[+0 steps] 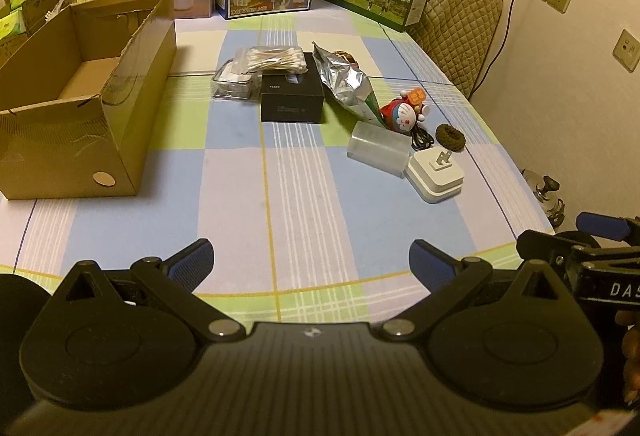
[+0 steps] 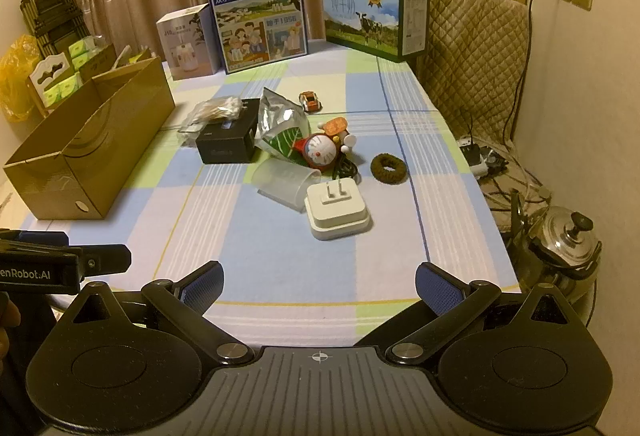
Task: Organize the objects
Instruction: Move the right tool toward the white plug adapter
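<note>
Two grippers hang low over the near edge of the checked tablecloth (image 1: pixel 240 196), both with jaws spread wide and nothing between them. Seen in its own view, the left gripper (image 1: pixel 311 260) fills the bottom of the frame; the right gripper (image 2: pixel 319 282) does the same in the right wrist view. At the left of both frames sits an open cardboard box (image 1: pixel 80 108), its flaps up. Clutter gathers at mid-frame, well apart from the box: a bag of cotton swabs (image 1: pixel 276 59) lying on a black box (image 1: pixel 292 102), a crumpled foil pouch (image 1: pixel 344 80) just right of that, a Doraemon toy (image 2: pixel 320 154) touching the pouch, a clear plastic cup (image 2: pixel 286 184) on its side, a white plug adapter (image 2: pixel 338 212) (prongs up) beside the cup, and a brown hair tie (image 2: pixel 388 167) to the right. Farther back a small toy car (image 2: pixel 310 101) stands alone. Along the top of the frame stand two milk cartons (image 2: pixel 256 16) and a humidifier box (image 2: pixel 186 40)
</note>
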`<state>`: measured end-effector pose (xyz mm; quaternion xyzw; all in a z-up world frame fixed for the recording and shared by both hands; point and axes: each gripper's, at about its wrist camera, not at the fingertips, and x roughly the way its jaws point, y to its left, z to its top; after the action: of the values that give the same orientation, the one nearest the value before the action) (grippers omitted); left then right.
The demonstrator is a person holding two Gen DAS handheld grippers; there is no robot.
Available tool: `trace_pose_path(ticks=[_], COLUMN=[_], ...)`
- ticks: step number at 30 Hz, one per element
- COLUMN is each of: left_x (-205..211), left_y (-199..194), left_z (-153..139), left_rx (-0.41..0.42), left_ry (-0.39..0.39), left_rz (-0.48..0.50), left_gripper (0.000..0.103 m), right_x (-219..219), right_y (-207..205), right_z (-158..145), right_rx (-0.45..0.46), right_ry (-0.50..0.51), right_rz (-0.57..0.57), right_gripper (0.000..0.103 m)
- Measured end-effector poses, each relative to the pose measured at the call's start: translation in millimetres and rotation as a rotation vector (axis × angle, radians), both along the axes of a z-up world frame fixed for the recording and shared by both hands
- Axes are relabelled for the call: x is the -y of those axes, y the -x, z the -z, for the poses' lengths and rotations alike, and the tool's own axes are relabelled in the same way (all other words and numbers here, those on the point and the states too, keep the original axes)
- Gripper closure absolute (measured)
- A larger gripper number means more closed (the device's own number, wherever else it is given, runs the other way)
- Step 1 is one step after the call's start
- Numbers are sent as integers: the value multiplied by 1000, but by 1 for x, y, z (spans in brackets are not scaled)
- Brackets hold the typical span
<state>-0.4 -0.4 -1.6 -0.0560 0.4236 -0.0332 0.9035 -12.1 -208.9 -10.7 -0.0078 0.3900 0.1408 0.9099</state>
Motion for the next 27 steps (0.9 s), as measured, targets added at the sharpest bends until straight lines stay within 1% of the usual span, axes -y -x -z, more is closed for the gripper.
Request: trace_pose_path(ticks=[27], left_x=[-1], left_y=[1], left_z=[3], left_rx=[-7], left_ry=[13], left_rz=[-7], left_gripper=[1], right_x=[1], right_y=[-2], right_z=[5], right_rx=[-16], right_ry=[-5], right_rz=[6], right_gripper=[3])
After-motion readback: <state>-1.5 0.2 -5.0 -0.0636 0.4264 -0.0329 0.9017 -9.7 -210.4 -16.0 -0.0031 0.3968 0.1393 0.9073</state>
